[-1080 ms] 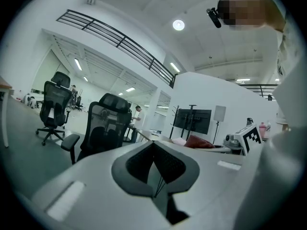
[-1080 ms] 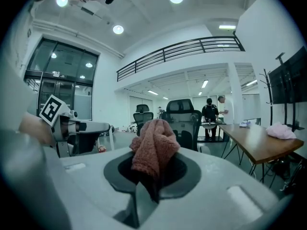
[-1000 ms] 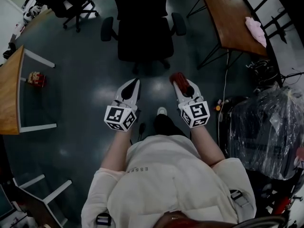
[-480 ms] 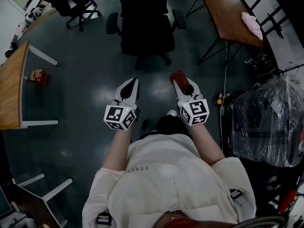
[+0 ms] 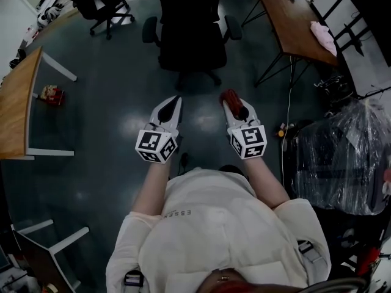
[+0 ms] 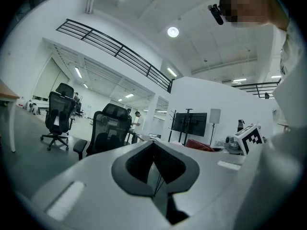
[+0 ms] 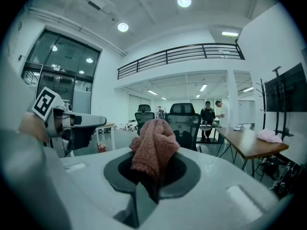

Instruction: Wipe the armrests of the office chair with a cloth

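Left gripper (image 5: 175, 101), smooth white shell, has its jaws pressed together on nothing. Far ahead stands the black mesh-backed office chair (image 5: 192, 38). Right gripper (image 5: 231, 99) pinches a nubby red cloth (image 7: 153, 147). A wooden counter (image 5: 293, 26) lies far right.

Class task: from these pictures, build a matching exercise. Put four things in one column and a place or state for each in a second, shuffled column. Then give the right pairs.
Things
1. left tongs
2. right tongs
3. office chair
4. pink cloth

Places or states
A. lying on the wooden desk
B. shut on a red cloth
C. standing on the floor, ahead of both tongs
D. shut, with nothing between them

Pairs: 1-D, 2-B, 3-C, 4-A
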`<state>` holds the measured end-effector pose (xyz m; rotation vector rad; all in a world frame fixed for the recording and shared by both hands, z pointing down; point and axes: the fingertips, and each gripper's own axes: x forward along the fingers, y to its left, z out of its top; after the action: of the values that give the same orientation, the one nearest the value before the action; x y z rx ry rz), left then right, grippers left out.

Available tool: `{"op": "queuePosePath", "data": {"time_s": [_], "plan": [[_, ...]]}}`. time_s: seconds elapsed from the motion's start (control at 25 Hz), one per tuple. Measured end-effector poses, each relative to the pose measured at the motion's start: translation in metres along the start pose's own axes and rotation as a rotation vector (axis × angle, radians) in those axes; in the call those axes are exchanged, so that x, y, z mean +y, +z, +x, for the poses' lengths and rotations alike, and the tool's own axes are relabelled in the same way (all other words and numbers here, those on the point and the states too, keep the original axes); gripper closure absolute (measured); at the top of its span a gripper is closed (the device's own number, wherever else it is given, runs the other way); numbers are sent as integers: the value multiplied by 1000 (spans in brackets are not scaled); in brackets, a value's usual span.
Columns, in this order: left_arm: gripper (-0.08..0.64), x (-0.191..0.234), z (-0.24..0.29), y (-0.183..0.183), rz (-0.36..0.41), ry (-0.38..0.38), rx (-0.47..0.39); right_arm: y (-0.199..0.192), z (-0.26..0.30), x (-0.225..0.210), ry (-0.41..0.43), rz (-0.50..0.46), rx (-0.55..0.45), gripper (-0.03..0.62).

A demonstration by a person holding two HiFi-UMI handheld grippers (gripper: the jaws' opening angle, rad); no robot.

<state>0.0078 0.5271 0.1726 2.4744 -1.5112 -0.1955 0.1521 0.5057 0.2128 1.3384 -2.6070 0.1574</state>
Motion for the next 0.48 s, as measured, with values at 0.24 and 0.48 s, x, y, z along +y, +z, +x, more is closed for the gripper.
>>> {"op": "queuePosePath", "data": {"time_s": [0.24,0.48], "plan": [[543,-5,-13,-2,-11,-3,-6,0,-12,6,0,11,-15,545],[543,-8,-19,7,15,-10,-18,5,-18,7,-6,5,-29,545]]}}
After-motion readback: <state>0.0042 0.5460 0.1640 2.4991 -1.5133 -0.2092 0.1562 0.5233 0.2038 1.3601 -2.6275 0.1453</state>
